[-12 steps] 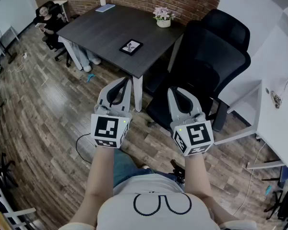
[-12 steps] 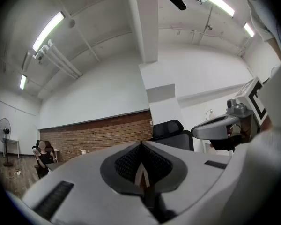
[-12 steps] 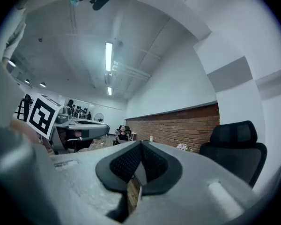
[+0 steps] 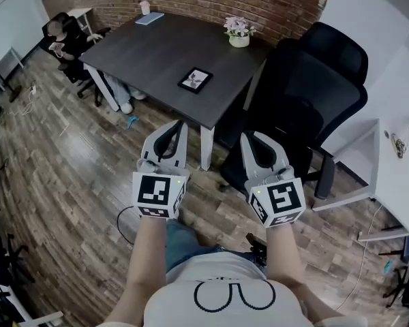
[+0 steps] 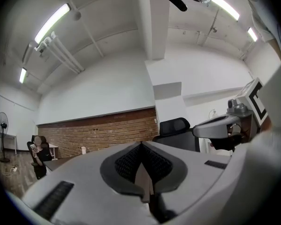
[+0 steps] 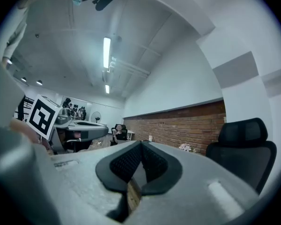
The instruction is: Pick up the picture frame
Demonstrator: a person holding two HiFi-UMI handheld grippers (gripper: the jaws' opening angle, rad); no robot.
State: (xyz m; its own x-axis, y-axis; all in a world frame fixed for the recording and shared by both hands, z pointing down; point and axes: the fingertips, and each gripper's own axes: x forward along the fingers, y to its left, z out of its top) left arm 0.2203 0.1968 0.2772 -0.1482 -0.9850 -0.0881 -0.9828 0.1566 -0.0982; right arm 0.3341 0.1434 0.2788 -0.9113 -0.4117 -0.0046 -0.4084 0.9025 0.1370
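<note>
We stand on a wood floor [image 4: 61, 155] facing a dark table [image 4: 150, 46], with a black chair [image 4: 307, 87] at its right side. We hold both grippers level and side by side, short of the table. The left gripper [image 4: 177, 127] has its jaws pressed together on nothing, and the right gripper [image 4: 248, 138] is likewise closed and empty. The frame [image 4: 195, 79] lies flat on the table toward its near corner, well apart from both grippers. A small flower pot [image 4: 238, 39] stands at the table's far right edge.

Picture frame [image 4: 195, 79] pic too small to make out; white desk [image 4: 403, 196] cut off by rt edge.
</note>
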